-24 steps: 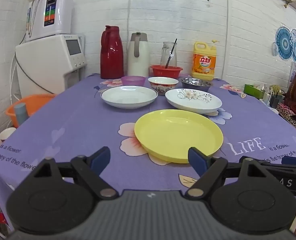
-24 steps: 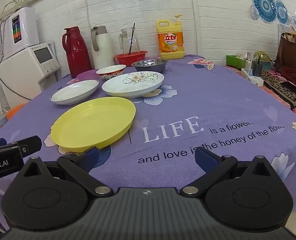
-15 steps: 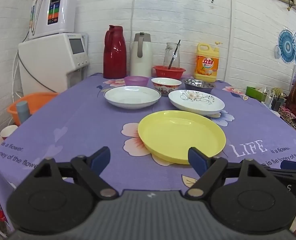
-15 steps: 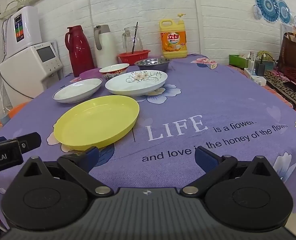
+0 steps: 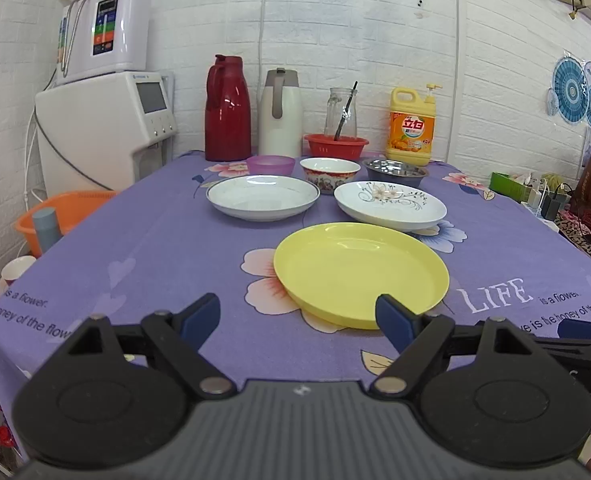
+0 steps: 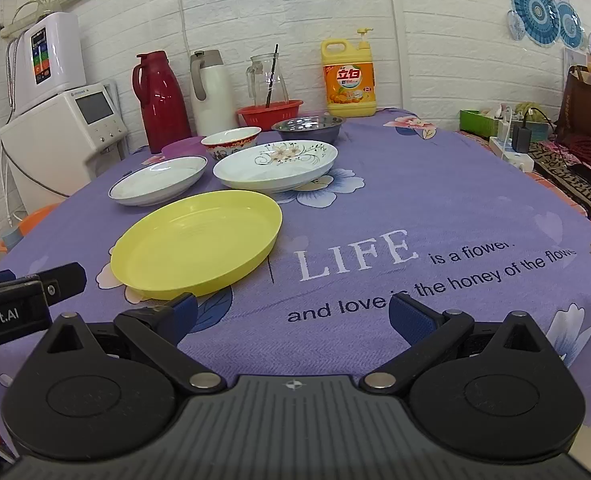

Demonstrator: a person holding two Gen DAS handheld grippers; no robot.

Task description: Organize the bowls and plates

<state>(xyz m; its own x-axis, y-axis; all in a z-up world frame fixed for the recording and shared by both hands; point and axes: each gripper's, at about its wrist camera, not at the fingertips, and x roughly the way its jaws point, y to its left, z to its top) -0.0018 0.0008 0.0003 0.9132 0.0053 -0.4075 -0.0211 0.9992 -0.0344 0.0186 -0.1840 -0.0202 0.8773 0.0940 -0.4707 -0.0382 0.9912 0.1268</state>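
**Tongs wide over the near edge, plates unstacked**

We hold both tools above the near edge of the purple flowered tablecloth [image 5: 143, 248], each tilted a little downward. The left gripper [image 5: 297, 314] stands wide with nothing between its blue pads; the right gripper [image 6: 293, 312] is equally wide and empty.

The round yellow plastic plate [image 5: 361, 272] lies closest to us, toward the middle of the near edge. From the left tongs it sits ahead and slightly right, its near rim just beyond the right-hand pad. From the right tongs it lies ahead and to the left [image 6: 197, 240]. Being round, it offers no long axis; any rim will do. We judge the left tool the nearer.

Behind it rest the white blue-rimmed ceramic plate [image 5: 262, 197] and the white flower-painted ceramic plate [image 5: 389, 205], side by side. Along the far edge stand the small translucent purple bowl [image 5: 270, 165], the red-patterned ceramic bowl [image 5: 329, 170] and the shiny steel bowl [image 5: 395, 171]. Nothing is stacked yet.
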